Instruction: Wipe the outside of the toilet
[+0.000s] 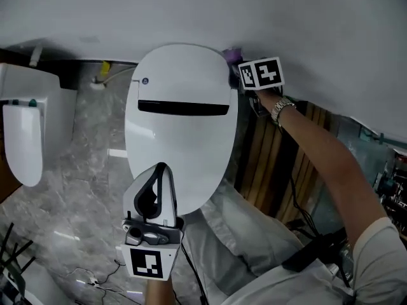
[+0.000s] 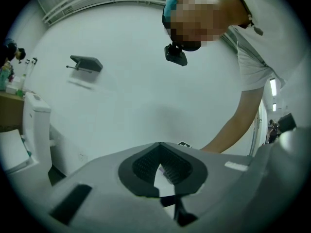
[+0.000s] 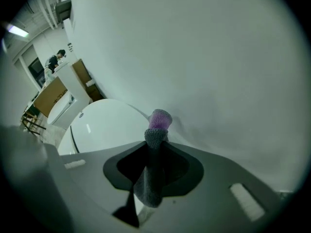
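Purple-and-grey cloth [image 3: 157, 125] at the toilet's [image 1: 181, 138] rear corner

Right claw [image 3: 155, 147] was clenched on the cloth, at the closed lid's back right edge beside the wall [image 1: 191, 11]. Left claw [image 1: 162, 169] was closed on nothing over the lid's front. Wiping seemed barely begun, with front and sides apparently left.

Purple cloth [image 1: 232, 53] half behind right gripper [image 1: 234, 64]; second toilet [image 1: 25, 138] off left edge.

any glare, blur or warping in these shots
Head view: even, soft light on the glossy white oval toilet lid, mild warping. Left gripper view: strong fisheye, dark round vignette. Right gripper view: same vignette, small glare streak on the lid, grey-and-purple knitted cloth slightly soft.
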The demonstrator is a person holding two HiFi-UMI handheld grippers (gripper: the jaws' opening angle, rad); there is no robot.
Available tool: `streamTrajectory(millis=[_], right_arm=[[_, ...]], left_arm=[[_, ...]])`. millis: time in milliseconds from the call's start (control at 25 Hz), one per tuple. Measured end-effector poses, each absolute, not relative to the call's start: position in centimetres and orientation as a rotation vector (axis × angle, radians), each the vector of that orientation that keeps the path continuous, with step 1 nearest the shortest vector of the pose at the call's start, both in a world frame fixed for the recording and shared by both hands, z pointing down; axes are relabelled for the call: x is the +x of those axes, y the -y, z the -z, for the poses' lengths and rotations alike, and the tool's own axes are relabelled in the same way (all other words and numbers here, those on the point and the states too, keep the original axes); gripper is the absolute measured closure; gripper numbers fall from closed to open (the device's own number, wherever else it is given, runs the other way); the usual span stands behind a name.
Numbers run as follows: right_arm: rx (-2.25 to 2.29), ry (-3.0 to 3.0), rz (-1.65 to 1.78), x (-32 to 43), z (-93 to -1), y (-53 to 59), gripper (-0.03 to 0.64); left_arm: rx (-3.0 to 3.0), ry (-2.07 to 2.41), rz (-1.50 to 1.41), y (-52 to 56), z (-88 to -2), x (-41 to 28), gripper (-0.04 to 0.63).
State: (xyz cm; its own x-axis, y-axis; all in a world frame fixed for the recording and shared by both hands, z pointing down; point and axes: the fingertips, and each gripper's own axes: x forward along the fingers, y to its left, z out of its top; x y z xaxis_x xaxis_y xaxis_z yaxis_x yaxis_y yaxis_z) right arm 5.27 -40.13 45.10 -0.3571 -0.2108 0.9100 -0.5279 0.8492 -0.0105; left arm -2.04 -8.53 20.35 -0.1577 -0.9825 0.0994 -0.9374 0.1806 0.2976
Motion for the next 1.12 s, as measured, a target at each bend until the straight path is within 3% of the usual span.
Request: streamTrajectory(millis=[520,1120], right_arm=[[0.650,1.912,-0.470,0.2,-47.8,39.4,0.529],[0.393,2.030,-0.297,-12.7,-47.5,31.3,0.529]], left_arm=[[1.860,2.084,0.275,4.5,-23.8,-5.0,0.592],[1.790,2.127,0.342,-1.7,-25.6,-10.3,0.592]])
